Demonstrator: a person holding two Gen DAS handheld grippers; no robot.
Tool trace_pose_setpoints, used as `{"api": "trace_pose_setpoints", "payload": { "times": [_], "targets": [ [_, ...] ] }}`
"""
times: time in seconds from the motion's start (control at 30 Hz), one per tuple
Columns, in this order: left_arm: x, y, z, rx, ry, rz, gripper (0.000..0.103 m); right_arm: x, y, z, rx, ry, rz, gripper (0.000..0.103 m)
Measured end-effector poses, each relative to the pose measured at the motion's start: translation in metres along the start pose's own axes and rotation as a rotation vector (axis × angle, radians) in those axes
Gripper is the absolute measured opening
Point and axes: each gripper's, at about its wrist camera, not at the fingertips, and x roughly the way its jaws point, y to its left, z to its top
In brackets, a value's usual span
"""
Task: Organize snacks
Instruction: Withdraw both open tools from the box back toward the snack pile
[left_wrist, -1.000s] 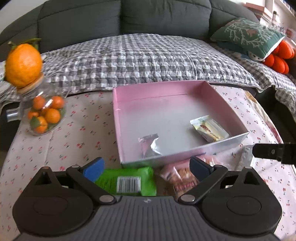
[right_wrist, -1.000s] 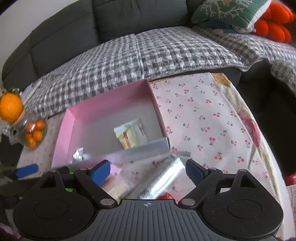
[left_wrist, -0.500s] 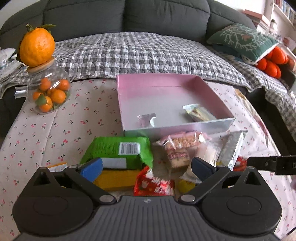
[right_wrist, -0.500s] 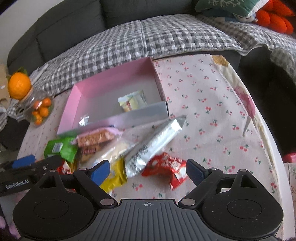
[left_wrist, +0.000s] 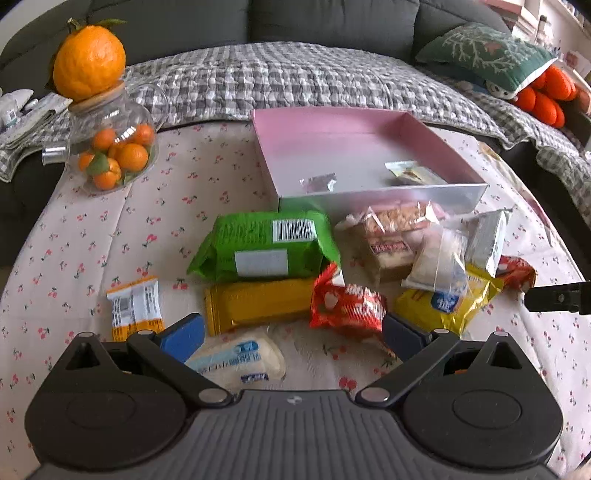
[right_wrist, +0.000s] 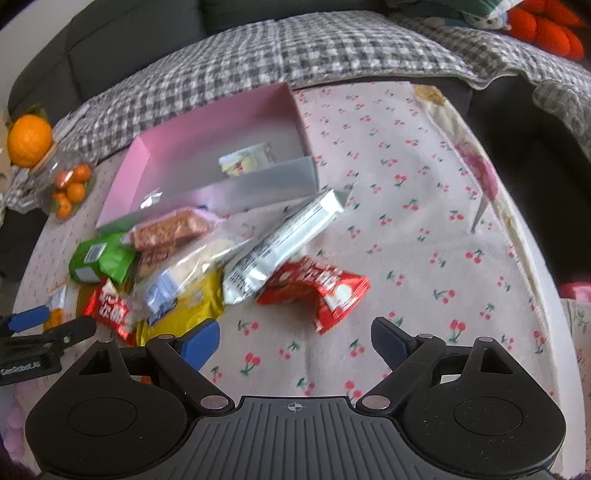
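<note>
Picking from the pile's edge: right tool (spread, empty) suits the red packet; left tool, spread, hovers before the pink box.

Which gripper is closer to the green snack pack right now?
Left. The left gripper sits just short of the green snack pack; the right gripper sits off to its right, past the pile.

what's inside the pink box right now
Two small snacks lie inside the pink box: a crumpled silver wrapper near the front left and a pale yellowish packet toward the right. The front wall hides the floor strip just behind it, so anything there cannot be seen.
</note>
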Motion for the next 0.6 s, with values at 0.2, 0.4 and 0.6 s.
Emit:
{"api": "trace_pose_setpoints", "payload": {
  "times": [0.2, 0.4, 0.6],
  "targets": [
    [-0.003, 0.003, -0.018, 0.049, -0.048, -0.03, 0.102, 0.0, 0.017, -0.019, -0.128, -0.028, 0.012, 0.091],
    [-0.001, 0.001, -0.027, 0.102, -0.084, -0.081, 0.102, 0.003, 0.021, -0.028, -0.181, -0.065, 0.057, 0.091],
    [0.0, 0.002, -0.033, 0.151, -0.1, -0.091, 0.101, 0.0, 0.017, -0.031, -0.237, -0.147, 0.018, 0.091]
  ]
}}
